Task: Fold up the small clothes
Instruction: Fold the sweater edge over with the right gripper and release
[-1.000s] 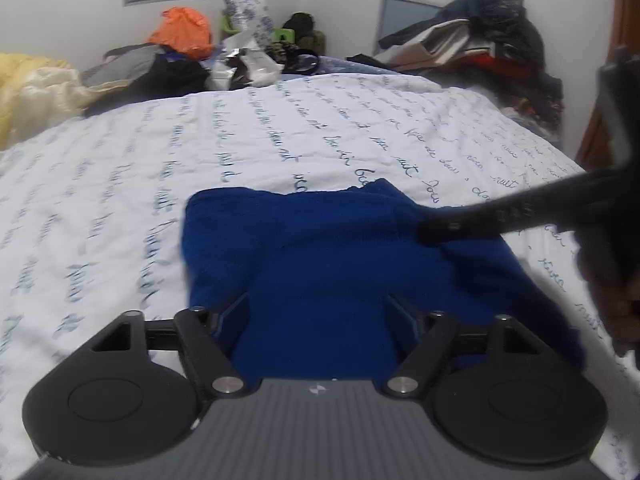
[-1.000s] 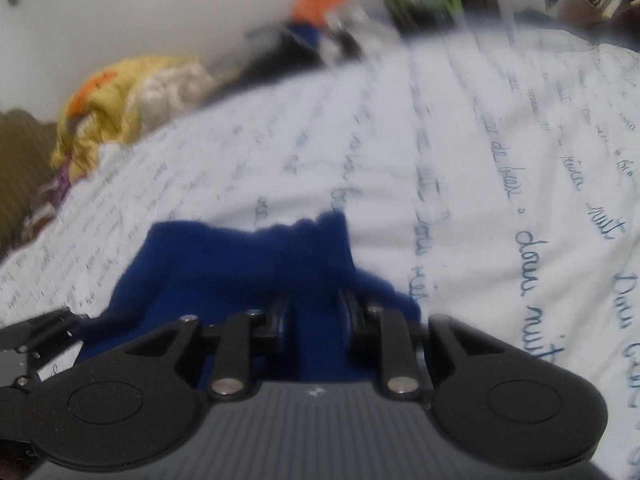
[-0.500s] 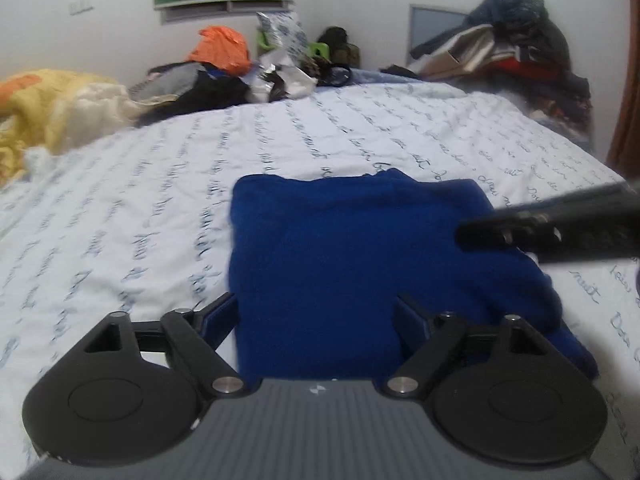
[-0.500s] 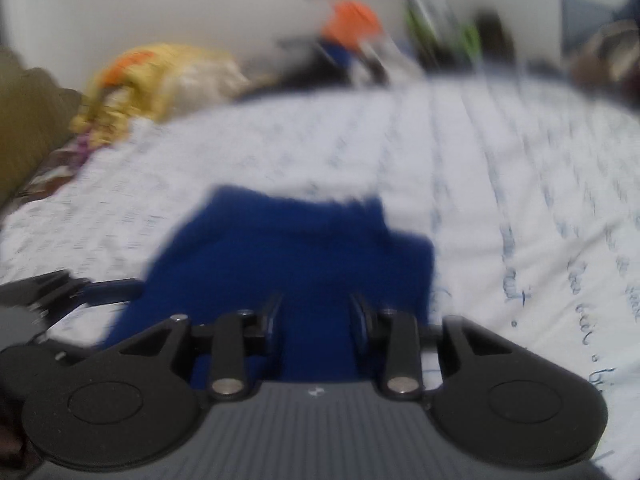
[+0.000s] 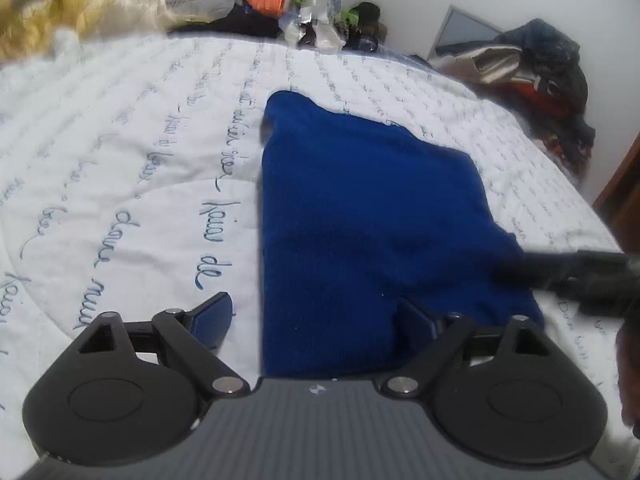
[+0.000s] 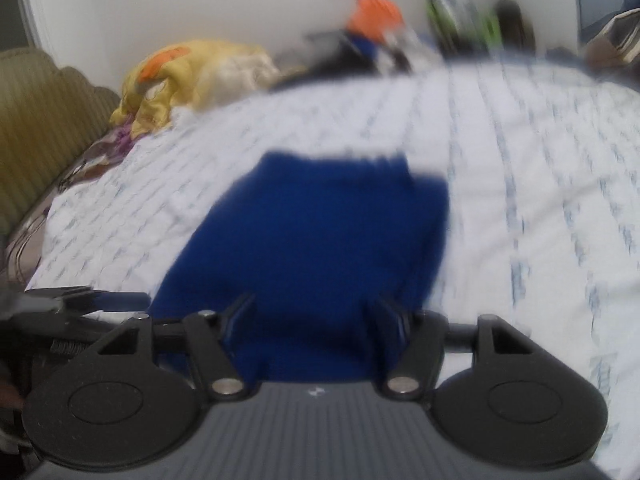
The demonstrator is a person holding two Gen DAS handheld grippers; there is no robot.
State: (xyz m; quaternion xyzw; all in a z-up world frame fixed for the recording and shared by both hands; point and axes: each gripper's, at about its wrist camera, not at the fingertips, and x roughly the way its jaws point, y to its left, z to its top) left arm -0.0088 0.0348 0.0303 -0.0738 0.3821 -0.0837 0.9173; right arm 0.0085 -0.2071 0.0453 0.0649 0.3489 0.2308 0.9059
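While angled down | both jaws opening | over blue cloth point(image 5: 372, 216)

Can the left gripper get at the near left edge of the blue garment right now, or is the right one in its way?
Probably yes. The left gripper is opening with nothing pinched, straddling the blue garment's left edge; the right gripper sits off at the far side.

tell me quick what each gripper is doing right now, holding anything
Left gripper: opening, holding nothing; blue cloth lies under it.
Right gripper: opening, not gripping the cloth.
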